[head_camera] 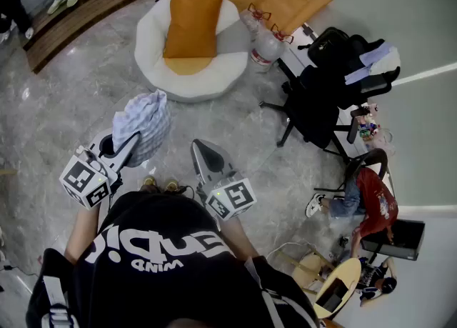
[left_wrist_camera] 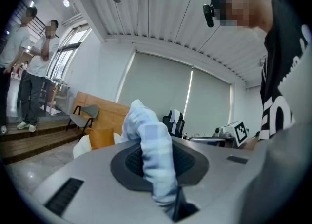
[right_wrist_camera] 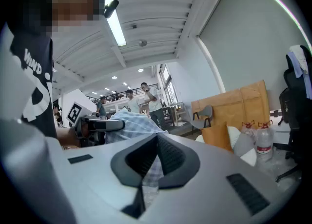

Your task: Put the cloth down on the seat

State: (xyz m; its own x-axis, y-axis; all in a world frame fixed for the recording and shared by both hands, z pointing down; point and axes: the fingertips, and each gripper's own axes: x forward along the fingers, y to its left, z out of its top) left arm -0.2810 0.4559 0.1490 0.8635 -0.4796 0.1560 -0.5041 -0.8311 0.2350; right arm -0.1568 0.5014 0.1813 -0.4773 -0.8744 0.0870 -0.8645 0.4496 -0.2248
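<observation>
My left gripper [head_camera: 134,141] is shut on a blue-and-white checked cloth [head_camera: 143,123], which bunches up off the floor beyond the jaws. In the left gripper view the cloth [left_wrist_camera: 148,140] runs up between the two pads and folds over the tip. A round white seat [head_camera: 214,73] with an orange cushion [head_camera: 191,23] stands on the floor ahead, a short way beyond the cloth. My right gripper [head_camera: 199,148] hovers just right of the cloth, apart from it. It is shut [right_wrist_camera: 157,137] with nothing in it. The cloth [right_wrist_camera: 131,123] shows behind its tip.
A black office chair [head_camera: 321,91] draped with clothes stands right of the seat, with two water bottles [head_camera: 265,48] between them. A wooden step [head_camera: 86,12] runs along the far left, where people stand. A person in red [head_camera: 371,201] sits at the right.
</observation>
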